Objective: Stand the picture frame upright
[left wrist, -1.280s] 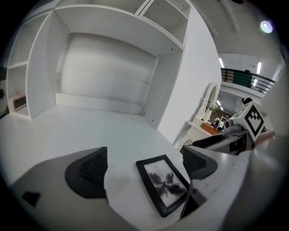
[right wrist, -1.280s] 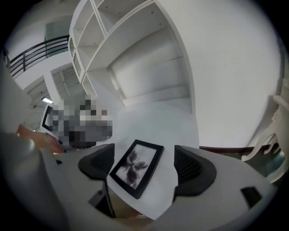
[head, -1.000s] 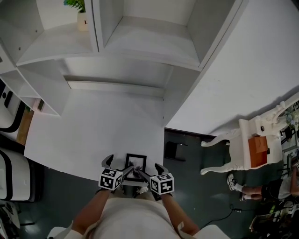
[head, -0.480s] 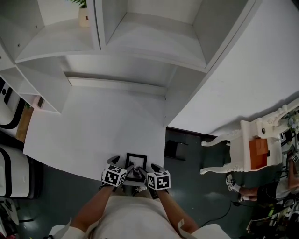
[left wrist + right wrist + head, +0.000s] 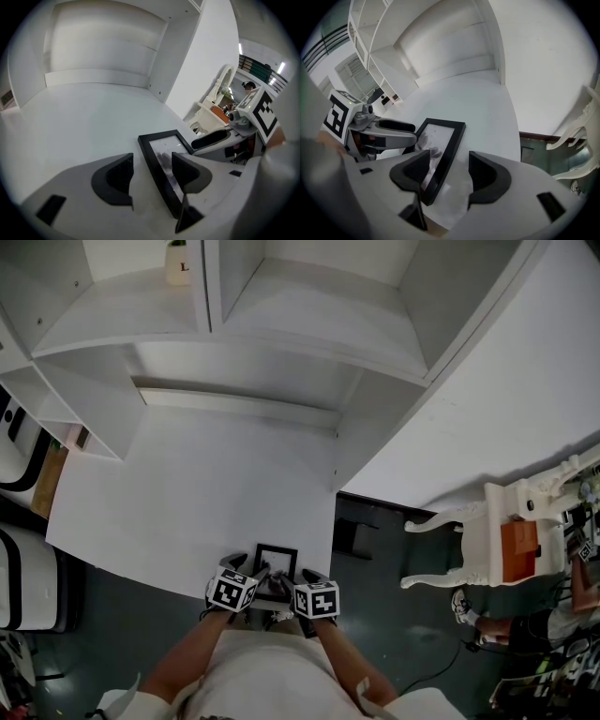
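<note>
Home-style study: white desk [image 5: 178, 493] with shelves [image 5: 309, 329], ornate white chair [image 5: 489, 538].

White shelving [image 5: 309, 329] rises behind a white desk [image 5: 187, 488], a white chair [image 5: 502, 531] nearby.

Picture frame [image 5: 161, 159] has matt black rim, glossy glass; table [image 5: 206, 493] smooth matt white

The picture frame [image 5: 277, 559] lies near the table [image 5: 187, 493] edge — shelves [image 5: 281, 324] behind.
</note>
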{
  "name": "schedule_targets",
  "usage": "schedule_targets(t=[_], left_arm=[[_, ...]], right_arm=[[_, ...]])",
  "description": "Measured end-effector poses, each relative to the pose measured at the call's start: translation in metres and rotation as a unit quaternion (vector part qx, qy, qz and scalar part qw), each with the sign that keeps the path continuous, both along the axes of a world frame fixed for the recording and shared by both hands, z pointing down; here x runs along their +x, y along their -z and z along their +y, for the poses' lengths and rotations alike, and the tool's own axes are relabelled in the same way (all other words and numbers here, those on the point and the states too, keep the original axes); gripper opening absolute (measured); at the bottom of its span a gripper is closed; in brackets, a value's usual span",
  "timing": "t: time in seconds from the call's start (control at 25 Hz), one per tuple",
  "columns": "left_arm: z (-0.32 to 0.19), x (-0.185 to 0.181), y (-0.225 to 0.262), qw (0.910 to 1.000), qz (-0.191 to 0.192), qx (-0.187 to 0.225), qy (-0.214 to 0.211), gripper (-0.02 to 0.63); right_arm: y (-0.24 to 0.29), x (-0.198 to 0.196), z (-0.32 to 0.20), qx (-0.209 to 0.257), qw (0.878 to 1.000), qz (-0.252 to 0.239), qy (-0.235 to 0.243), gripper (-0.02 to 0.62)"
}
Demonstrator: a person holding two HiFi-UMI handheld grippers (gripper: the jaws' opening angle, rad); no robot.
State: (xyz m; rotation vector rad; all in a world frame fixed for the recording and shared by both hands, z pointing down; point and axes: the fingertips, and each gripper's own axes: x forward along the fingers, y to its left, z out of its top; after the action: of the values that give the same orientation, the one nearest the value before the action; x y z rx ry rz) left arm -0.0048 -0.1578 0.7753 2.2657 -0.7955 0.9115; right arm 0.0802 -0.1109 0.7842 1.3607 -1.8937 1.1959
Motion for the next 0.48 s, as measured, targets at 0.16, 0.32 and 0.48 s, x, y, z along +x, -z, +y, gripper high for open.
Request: schedule_targets(t=[0.16, 0.32, 0.48], left_arm=[[0.0007, 0.0018, -0.0017, 1.0000, -0.004, -0.005, -0.003, 0.256], [0.0037, 0.0035, -0.0043, 0.9998, -0.010, -0.016, -0.008, 0.225], [0.0091, 0.0059, -0.0074, 0.9995, -0.014, -0.023, -0.013, 0.213]], right_arm=[[-0.0003, -0.0002, -0.0010, -0.005, 1.000, -0.003, -0.003, 0.265], [-0.0007, 0.0022, -0.0021, -0.008, 1.000, -0.003, -0.006, 0.251], [-0.0007, 0.0023, -0.0024, -0.009, 1.000, -0.002, -0.004, 0.245]])
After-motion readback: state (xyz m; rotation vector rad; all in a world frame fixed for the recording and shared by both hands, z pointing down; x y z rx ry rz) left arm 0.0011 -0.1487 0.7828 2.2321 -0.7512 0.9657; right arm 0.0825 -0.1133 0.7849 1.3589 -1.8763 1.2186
